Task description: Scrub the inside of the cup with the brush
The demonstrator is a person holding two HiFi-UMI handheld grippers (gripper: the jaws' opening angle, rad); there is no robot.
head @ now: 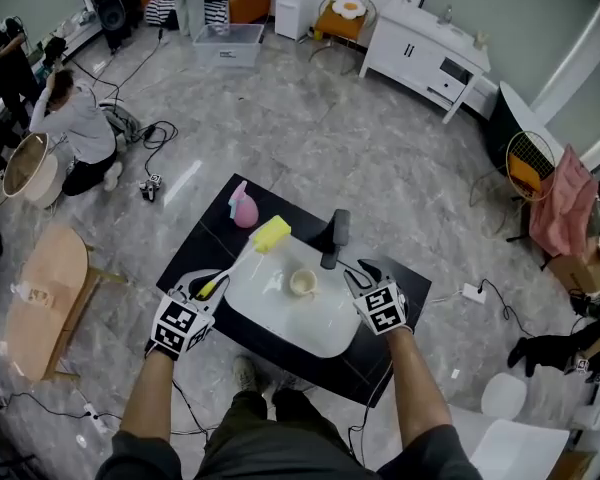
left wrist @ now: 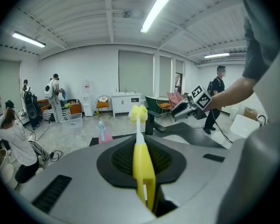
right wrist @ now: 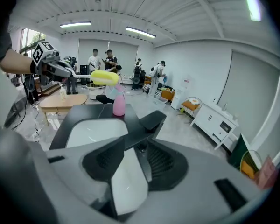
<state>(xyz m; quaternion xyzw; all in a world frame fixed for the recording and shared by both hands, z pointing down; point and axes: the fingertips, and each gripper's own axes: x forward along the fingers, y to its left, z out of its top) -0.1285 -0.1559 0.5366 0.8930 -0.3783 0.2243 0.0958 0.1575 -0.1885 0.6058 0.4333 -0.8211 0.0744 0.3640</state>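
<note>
A small cream cup (head: pixel 302 283) stands upright in the white sink basin (head: pixel 310 328) set in the black table. My left gripper (head: pixel 208 286) is shut on the yellow handle of the brush (head: pixel 242 260), whose yellow sponge head (head: pixel 271 233) hangs over the basin's far left rim, left of the cup. In the left gripper view the brush (left wrist: pixel 141 157) points straight out from the jaws. At the basin's right rim my right gripper (head: pixel 363 273) is open and empty, close beside the black faucet (head: pixel 335 236). The faucet (right wrist: pixel 151 119) is just ahead of the right gripper (right wrist: pixel 133 155).
A pink spray bottle (head: pixel 243 206) stands on the table's far left corner. A wooden side table (head: pixel 45 298) is to the left on the floor, with cables around. Several people are at the far left of the room; a white cabinet (head: pixel 425 53) is at the back.
</note>
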